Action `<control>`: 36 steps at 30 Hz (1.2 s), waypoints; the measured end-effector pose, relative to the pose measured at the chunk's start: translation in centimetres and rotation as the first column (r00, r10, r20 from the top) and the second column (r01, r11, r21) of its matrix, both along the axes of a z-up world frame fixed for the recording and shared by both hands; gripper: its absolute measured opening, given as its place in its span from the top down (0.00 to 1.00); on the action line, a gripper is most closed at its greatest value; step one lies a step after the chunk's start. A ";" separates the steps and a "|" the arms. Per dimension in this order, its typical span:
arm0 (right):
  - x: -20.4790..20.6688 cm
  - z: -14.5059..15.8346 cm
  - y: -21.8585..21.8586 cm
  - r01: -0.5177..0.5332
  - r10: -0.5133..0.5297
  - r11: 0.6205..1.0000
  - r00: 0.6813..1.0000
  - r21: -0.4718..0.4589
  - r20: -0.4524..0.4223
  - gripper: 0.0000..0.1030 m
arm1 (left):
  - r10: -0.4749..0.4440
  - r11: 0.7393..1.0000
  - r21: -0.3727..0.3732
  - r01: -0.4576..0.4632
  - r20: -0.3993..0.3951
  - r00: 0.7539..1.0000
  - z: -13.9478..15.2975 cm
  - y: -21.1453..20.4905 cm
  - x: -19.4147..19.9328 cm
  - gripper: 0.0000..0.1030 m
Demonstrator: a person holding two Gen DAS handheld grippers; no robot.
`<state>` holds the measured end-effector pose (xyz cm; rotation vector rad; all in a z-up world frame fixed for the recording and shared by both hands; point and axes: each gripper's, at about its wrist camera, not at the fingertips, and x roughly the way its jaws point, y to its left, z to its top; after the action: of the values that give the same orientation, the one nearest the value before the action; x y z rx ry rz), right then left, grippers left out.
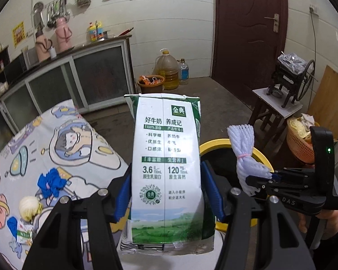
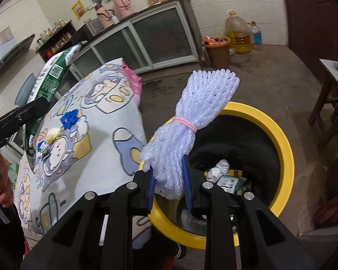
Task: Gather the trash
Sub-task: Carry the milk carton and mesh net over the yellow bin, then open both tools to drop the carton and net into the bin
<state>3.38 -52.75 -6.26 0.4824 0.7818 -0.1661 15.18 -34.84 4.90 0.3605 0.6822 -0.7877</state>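
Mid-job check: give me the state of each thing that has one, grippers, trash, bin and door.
left gripper: shut on the milk carton
milk carton: upright, squeezed flat, held in the air
right gripper: shut on the foam net
foam net: bundled with a pink band, held over the bin
yellow-rimmed bin: open, some trash inside
brown door: closed

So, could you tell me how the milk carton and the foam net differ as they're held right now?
The milk carton is a flat, printed white-and-green box; the foam net is a soft, pale mesh bundle tied with a pink band. The carton sits upright in the left hand-held gripper, beside the table; the net leans in the right hand-held gripper over the yellow bin. Both are clamped and off the table.
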 end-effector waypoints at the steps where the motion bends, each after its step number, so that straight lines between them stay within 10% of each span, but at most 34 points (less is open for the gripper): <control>1: 0.0 -0.3 -0.3 0.010 -0.010 1.000 1.000 0.003 -0.006 0.79 | -0.004 1.000 0.001 0.004 0.009 1.000 -0.1 -0.5 -0.2 0.46; 18: -0.4 -2.7 -3.5 0.092 -0.090 0.996 0.993 0.018 -0.070 0.77 | -0.084 0.996 0.009 0.084 -0.028 0.996 -2.1 -6.7 -0.8 0.45; 21: -0.6 -3.1 -4.0 0.121 -0.119 0.992 0.989 0.019 -0.090 0.59 | -0.082 0.997 -0.007 0.081 -0.079 0.994 -2.8 -7.0 -0.1 0.22; 24: -1.2 -3.3 -4.8 0.167 -0.164 0.986 0.981 0.018 -0.103 0.43 | -0.048 0.998 -0.034 0.045 -0.105 0.993 -3.0 -6.1 0.8 0.12; 36: -1.2 -1.3 -3.1 0.131 -0.131 0.991 0.989 -0.006 -0.069 0.43 | 0.160 0.982 -0.071 -0.175 -0.187 0.969 -3.1 3.8 5.3 0.09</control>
<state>2.22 -55.86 -7.58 0.5288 0.8177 -0.3071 20.49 -31.07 1.81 0.1501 0.8340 -0.6912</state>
